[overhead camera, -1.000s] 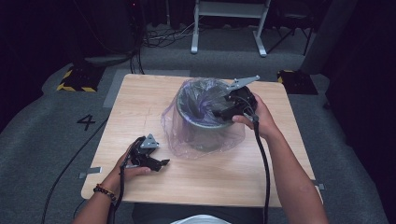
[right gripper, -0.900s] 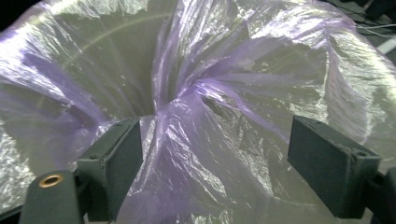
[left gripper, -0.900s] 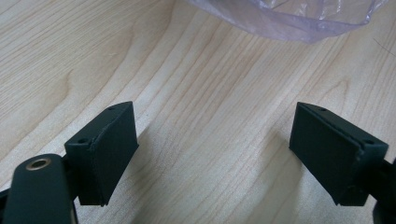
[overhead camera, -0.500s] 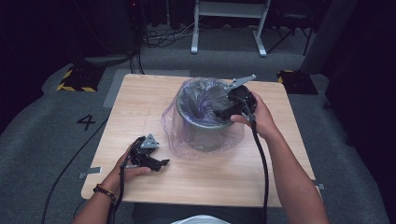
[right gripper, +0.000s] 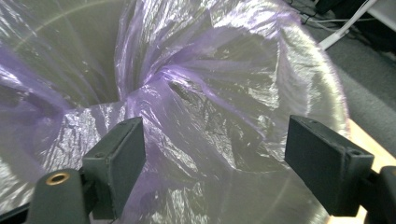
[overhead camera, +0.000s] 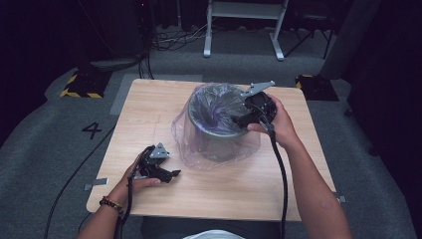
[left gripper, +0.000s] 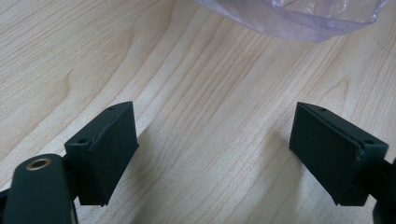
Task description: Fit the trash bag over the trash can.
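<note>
The bin [overhead camera: 217, 124] stood mid-surface [overhead camera: 149, 99], its purple bag [overhead camera: 199, 149] draped over the rim. The right hand-held gripper [overhead camera: 238, 119] hung released inside the mouth, jaws apart over loose plastic. The left hand-held gripper [overhead camera: 171, 174] rested released near the front edge, holding nothing. Lining seemed underway; next, the bag likely needed pressing down.

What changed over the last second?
Almost nothing. The right hand-held gripper hangs open over the bag-lined bin, gripping nothing. The left hand-held gripper rests open on the table. Nothing was picked up or released.
</note>
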Available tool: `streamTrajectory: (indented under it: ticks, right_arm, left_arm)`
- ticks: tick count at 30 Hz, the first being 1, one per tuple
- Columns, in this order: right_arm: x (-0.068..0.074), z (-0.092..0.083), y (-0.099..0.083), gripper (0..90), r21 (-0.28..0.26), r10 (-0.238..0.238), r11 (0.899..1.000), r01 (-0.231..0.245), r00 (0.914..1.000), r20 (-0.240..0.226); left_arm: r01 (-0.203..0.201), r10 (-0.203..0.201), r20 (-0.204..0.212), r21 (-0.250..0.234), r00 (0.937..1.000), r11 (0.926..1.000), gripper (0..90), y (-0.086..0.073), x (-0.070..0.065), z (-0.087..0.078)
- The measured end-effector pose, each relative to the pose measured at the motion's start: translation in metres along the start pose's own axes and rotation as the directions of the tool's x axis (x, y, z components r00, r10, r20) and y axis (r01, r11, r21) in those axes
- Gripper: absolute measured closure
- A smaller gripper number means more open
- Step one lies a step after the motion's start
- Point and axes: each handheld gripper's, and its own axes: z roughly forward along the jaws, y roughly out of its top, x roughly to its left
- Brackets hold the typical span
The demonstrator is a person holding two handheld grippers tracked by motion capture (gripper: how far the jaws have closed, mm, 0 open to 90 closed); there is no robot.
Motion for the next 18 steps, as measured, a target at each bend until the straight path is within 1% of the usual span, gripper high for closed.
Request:
streamTrajectory:
  ticks: [1,2,3,6,9,11,13,16,18]
  right_arm:
    - [0.002,-0.003,0.001,20.9,-0.001,-0.016,1.0,0.016,0.9998,0.011]
    - [0.002,-0.003,0.001,20.9,-0.001,-0.016,1.0,0.016,0.9998,0.011]
    - [0.003,-0.006,0.001,20.9,-0.004,-0.03,1.0,0.03,0.9995,0.014]
    - [0.004,-0.008,0.001,20.8,-0.017,-0.034,0.999,0.034,0.9994,0.011]
    - [0.004,-0.014,0.001,21.0,-0.047,-0.032,0.998,0.032,0.9995,0.002]
    - [0.004,-0.017,0.0,21.1,-0.061,-0.032,0.998,0.031,0.9993,-0.017]
    - [0.004,-0.019,0.0,21.0,-0.065,-0.035,0.997,0.034,0.9992,-0.017]
    - [0.005,-0.025,-0.004,21.0,-0.097,-0.036,0.995,0.032,0.9985,-0.042]
    - [0.005,-0.026,-0.005,20.3,-0.103,-0.042,0.994,0.037,0.998,-0.047]
  left_arm:
    - [0.0,0.0,0.0,0.0,1.0,1.0,14.9,0.0,0.0,0.0]
    - [0.0,0.0,0.0,0.0,1.0,1.0,14.9,0.0,0.0,0.0]
    - [0.0,0.0,0.0,0.0,1.0,1.0,14.9,0.0,0.0,0.0]
    - [0.0,0.0,0.0,0.0,1.0,1.0,14.8,0.0,0.0,0.0]
    - [0.0,0.0,0.0,0.0,1.0,1.0,14.9,0.0,0.0,0.0]
    - [0.0,0.0,0.0,0.0,1.0,1.0,14.9,0.0,0.0,0.0]
    - [0.0,0.0,0.0,0.0,1.0,1.0,14.9,0.0,0.0,0.0]
    - [0.0,0.0,0.0,0.0,1.0,1.0,14.9,0.0,0.0,0.0]
    - [0.0,0.0,0.0,0.0,1.0,1.0,14.9,0.0,0.0,0.0]
